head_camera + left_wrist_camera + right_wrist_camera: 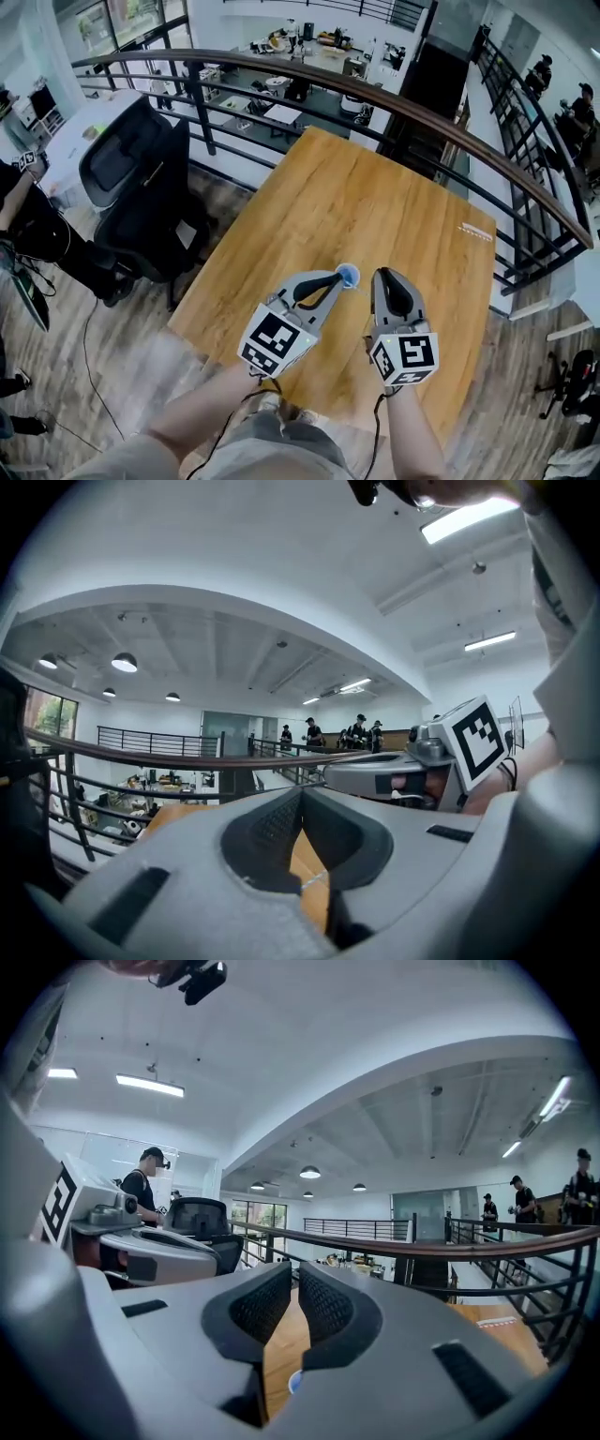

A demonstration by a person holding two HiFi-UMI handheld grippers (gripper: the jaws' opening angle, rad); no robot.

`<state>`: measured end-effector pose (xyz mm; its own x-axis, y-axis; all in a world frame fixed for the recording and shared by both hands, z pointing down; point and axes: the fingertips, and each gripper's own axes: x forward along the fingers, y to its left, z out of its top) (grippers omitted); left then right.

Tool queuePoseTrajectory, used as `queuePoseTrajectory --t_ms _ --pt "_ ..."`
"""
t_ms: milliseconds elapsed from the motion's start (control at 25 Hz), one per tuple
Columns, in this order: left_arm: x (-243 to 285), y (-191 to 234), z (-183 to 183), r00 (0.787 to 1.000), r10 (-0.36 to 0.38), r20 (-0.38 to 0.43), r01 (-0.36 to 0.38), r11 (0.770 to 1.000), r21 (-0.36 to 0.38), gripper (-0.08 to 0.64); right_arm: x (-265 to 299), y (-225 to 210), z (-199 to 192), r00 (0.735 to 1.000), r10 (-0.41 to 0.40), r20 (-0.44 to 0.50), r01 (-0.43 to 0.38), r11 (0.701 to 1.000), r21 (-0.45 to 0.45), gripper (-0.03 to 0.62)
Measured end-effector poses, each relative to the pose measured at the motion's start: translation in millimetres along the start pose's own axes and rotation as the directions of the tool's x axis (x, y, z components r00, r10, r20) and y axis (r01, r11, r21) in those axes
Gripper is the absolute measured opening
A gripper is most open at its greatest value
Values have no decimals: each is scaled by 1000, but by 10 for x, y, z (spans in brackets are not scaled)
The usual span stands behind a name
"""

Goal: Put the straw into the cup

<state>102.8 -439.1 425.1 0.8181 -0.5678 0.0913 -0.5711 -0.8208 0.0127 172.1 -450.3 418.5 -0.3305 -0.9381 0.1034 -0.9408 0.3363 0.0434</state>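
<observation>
A small blue cup (348, 275) stands on the wooden table (375, 197), just past the tips of both grippers. It also shows as a blue spot (293, 1382) low between the right jaws. A thin pale straw (314, 881) shows through the gap under the left jaws and seems to lie on the wood. In the head view it is only a faint line (361, 288) beside the cup. My left gripper (323, 281) is shut with its pads meeting at the tip. My right gripper (389, 279) is shut, holding nothing.
A black railing (394, 103) curves round the table's far side, with a drop to a lower floor beyond. A black office chair (141, 178) stands left of the table. People stand in the distance (361, 733).
</observation>
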Motion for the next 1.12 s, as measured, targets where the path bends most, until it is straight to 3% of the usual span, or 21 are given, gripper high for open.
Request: queuePoseTrajectory --t_ms 280,480,640,960,1120 --pt "-428 -243 420 999 -8 47 8 1000 -8 14 -502 336 476 997 60 38 -60 998 -5 32" --pt "-692 -438 573 998 -19 66 17 999 27 14 -826 524 705 995 74 74 -74 997 -4 32" --pt "-839 -680 638 997 -21 75 15 996 85 14 -1097 609 677 995 80 59 -82 996 21 32" --pt "-1053 -1025 556 997 -19 76 12 995 102 14 -1573 704 449 996 86 23 -88 990 107 31" --pt "-1080 -1186 418 998 -47 51 42 993 106 14 -1722 726 411 997 79 10 -80 991 106 29"
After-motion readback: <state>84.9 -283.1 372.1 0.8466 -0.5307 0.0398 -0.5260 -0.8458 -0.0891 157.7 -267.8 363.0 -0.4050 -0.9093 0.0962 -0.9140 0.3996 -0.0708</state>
